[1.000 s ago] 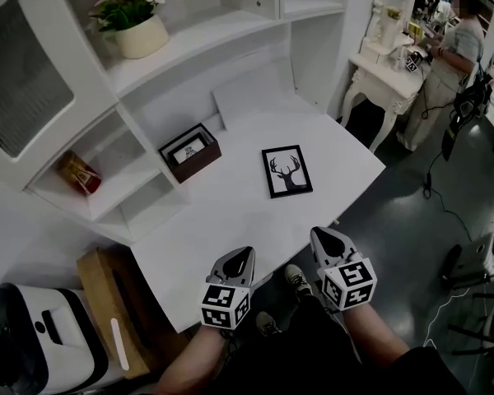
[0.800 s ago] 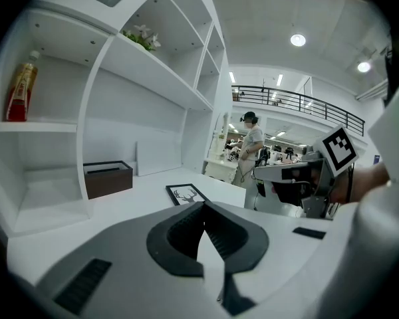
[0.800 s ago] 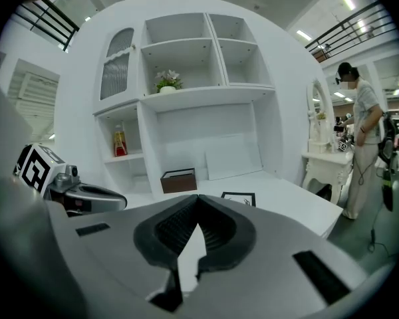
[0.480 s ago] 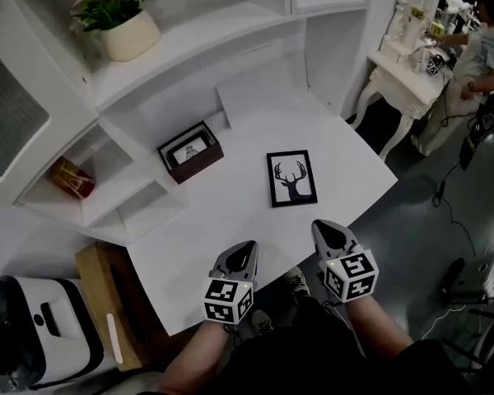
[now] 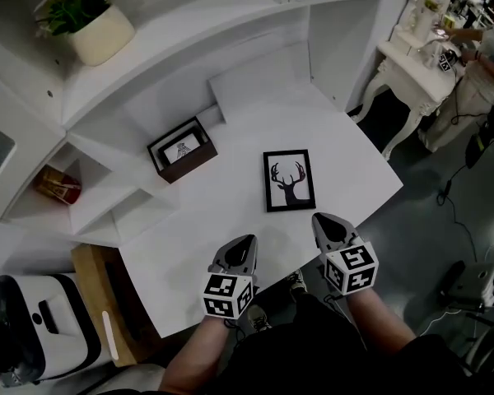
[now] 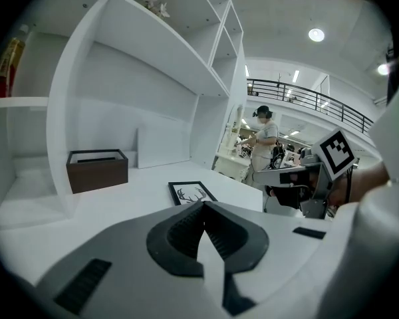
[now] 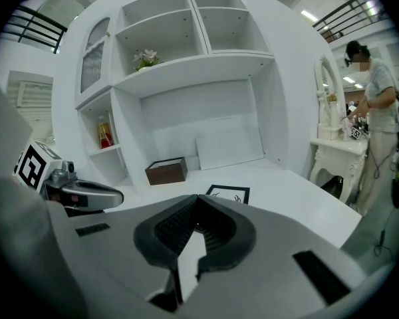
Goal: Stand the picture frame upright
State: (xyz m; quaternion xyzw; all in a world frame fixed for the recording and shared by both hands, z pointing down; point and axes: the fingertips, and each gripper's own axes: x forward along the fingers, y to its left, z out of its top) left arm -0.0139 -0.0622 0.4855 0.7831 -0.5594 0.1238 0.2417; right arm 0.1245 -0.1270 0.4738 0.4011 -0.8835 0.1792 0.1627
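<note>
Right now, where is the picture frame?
The picture frame lies flat on the desk in the head view, right of the brown box, just beyond the right gripper.

Both grippers have moved forward over the tabletop [image 5: 230, 212] toward the picture frame [image 5: 289, 180]. The right gripper [image 5: 325, 220] has closed in to just beside the frame's near right corner, and the left gripper [image 5: 240, 243] has drawn nearer too.

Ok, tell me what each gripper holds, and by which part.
Nothing. The left gripper and right gripper are both shut and empty; the picture frame lies flat on the desk, untouched.
</note>
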